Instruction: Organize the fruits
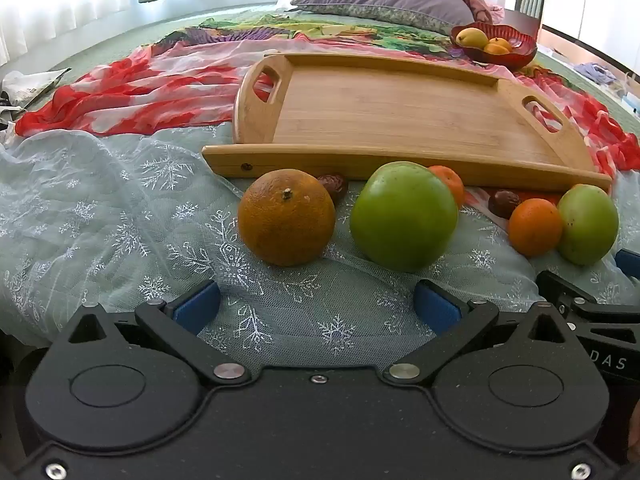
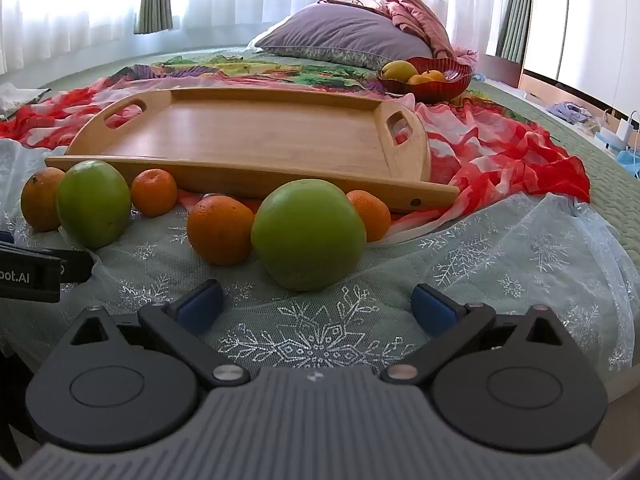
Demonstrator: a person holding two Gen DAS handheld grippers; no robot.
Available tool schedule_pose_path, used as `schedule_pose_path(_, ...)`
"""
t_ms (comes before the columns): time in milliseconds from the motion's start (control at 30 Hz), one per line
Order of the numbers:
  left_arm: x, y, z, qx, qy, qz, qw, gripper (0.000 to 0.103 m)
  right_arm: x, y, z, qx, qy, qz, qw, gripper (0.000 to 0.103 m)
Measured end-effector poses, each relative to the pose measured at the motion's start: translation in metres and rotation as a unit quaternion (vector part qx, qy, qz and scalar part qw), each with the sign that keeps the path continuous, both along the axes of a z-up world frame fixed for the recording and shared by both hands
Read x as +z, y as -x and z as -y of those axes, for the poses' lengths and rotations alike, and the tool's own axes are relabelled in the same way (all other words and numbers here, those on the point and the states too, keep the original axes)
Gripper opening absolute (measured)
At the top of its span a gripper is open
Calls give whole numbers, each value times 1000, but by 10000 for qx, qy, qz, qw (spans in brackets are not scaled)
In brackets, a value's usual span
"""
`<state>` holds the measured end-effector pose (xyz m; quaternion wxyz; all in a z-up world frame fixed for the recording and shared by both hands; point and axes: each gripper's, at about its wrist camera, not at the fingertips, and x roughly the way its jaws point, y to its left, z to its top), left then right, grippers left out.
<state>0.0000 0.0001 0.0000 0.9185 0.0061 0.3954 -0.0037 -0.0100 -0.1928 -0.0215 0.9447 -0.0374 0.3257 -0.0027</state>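
Fruit lies on a snowflake-patterned cloth in front of an empty wooden tray [image 1: 384,116] [image 2: 256,136]. In the left wrist view a large dull orange [image 1: 286,216] and a green apple [image 1: 404,216] sit just ahead of my left gripper [image 1: 318,306], which is open and holds nothing. Further right lie a small orange [image 1: 535,226], a second green apple [image 1: 588,224] and two dark dates [image 1: 334,186]. In the right wrist view that second green apple [image 2: 308,234] sits right ahead of my open, empty right gripper [image 2: 318,304], with small oranges [image 2: 220,230] beside it.
A red bowl [image 1: 516,50] [image 2: 436,82] with yellow and orange fruit stands behind the tray's right end. A purple pillow [image 2: 340,36] lies at the back. Red and white scarves [image 2: 500,148] surround the tray. The bed edge falls away at the right, with cables and a charger [image 2: 624,128] beyond.
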Motion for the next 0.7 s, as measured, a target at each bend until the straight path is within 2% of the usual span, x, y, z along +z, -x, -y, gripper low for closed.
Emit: schedule_pose_path(700,0,0,0,-1,-32,4,10000,103,-1,1,1,0,-65,51,10000,103)
